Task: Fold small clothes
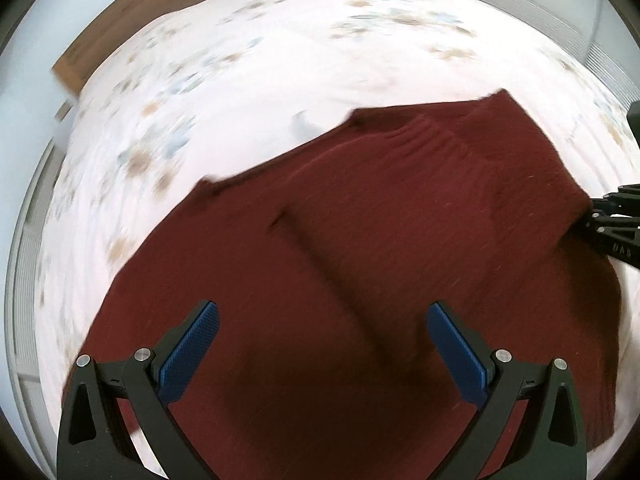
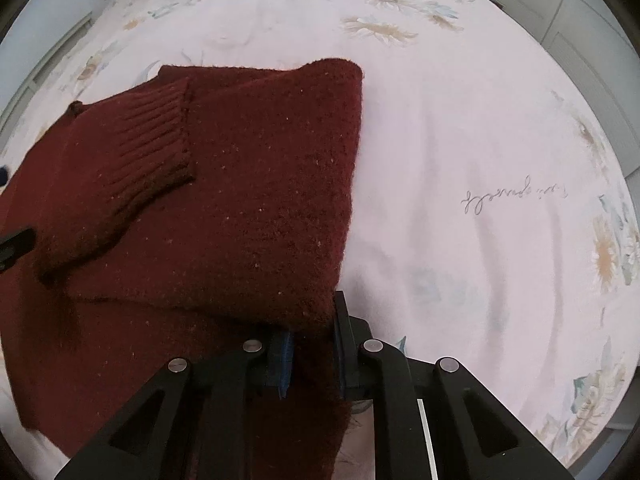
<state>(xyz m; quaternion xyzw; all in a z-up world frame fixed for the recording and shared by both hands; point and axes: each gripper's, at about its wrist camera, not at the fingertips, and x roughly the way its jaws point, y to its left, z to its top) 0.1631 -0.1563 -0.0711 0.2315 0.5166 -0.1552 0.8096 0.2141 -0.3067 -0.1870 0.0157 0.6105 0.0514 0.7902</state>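
Note:
A dark red knitted sweater (image 1: 360, 240) lies on a white flowered bedsheet (image 1: 240, 80). In the left wrist view my left gripper (image 1: 322, 344) is open and empty, its blue pads just above the sweater's body. My right gripper (image 1: 612, 228) shows at the right edge, at the sweater's side. In the right wrist view my right gripper (image 2: 310, 354) is shut on the folded edge of the sweater (image 2: 240, 200). A sleeve with a ribbed cuff (image 2: 132, 148) lies folded across the body. The left gripper's tip (image 2: 14, 246) shows at the left edge.
The bedsheet (image 2: 480, 160) spreads wide to the right of the sweater, with faint script printed on it. A wooden headboard (image 1: 120, 28) stands at the far left. White cupboard doors (image 1: 560, 12) stand behind the bed.

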